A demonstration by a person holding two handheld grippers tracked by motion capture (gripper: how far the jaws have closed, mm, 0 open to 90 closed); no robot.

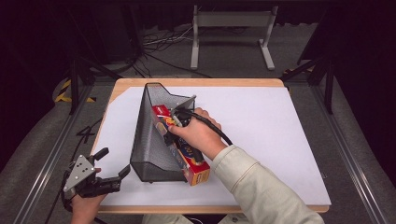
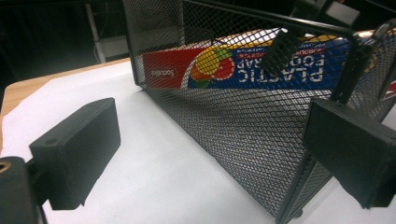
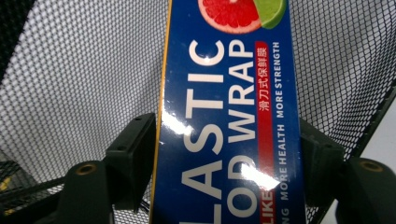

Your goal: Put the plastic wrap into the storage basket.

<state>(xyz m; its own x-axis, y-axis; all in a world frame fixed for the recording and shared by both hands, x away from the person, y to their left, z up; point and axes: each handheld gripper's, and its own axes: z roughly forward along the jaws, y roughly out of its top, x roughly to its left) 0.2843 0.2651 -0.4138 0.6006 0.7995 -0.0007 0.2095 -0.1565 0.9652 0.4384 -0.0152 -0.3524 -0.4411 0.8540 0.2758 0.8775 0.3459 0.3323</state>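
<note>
Your right tongs (image 3: 224,163) pinch the long blue plastic food wrap box (image 1: 180,142) by its two sides; the box leans inside the black wire-mesh wedge-shaped holder (image 1: 152,140), one end jutting out past its near edge. Your left tongs (image 1: 108,165) sit spread and empty at the near left corner of the white-covered surface (image 1: 275,126), just beside the holder.

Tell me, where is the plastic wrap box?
The box lies in the black mesh basket at mid-table, held by the right claw.
</note>
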